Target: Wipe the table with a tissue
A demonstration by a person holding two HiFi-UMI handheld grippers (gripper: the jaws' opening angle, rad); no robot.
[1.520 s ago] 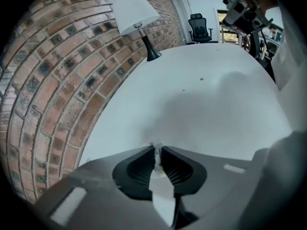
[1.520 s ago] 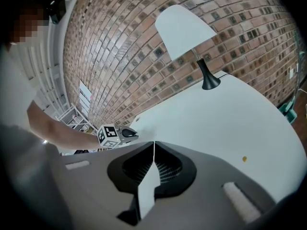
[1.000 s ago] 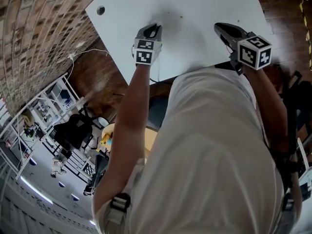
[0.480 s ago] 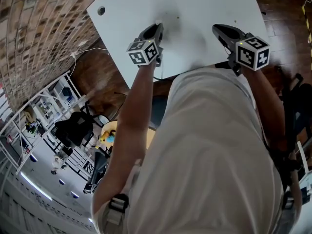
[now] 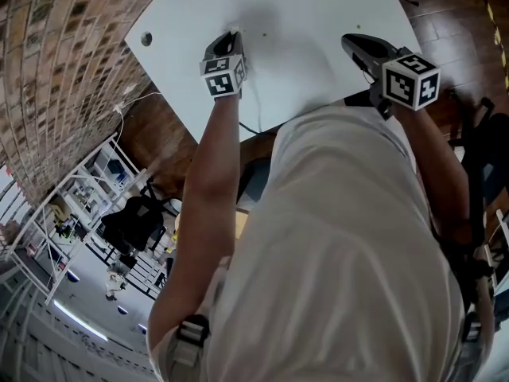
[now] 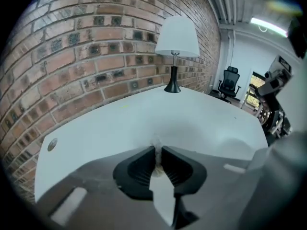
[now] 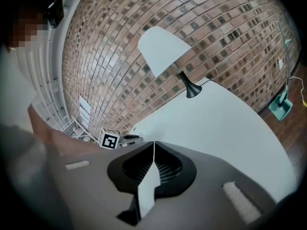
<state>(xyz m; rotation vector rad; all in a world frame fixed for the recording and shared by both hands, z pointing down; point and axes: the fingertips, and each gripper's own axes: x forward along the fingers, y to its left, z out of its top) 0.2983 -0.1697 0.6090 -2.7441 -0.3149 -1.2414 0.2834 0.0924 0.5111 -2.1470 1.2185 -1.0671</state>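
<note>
The crumpled white tissue (image 6: 155,142) is sitting as a thin strip in the slot between the jaws of the left tongs (image 6: 158,151), in the lower middle of the left gripper view. Its long axis is running along the line the tongs are pointing, and its frayed end is sticking out just past the tips and appears to be meeting the white table (image 6: 120,123). The jaws are standing only slightly apart, pinching the tissue.

In the head view the left tongs (image 5: 232,37) are angling down onto the table (image 5: 318,14) at upper centre-left; the tissue cannot be told apart from the white surface there.

The right tongs (image 5: 354,43) are hovering over the table's right part, upper right of the frame. In the right gripper view their jaws (image 7: 154,145) are lying together with nothing between them.

A lamp with a white shade and black stem (image 6: 175,51) is standing at the table's far edge, beside a red brick wall (image 6: 72,56).
</note>
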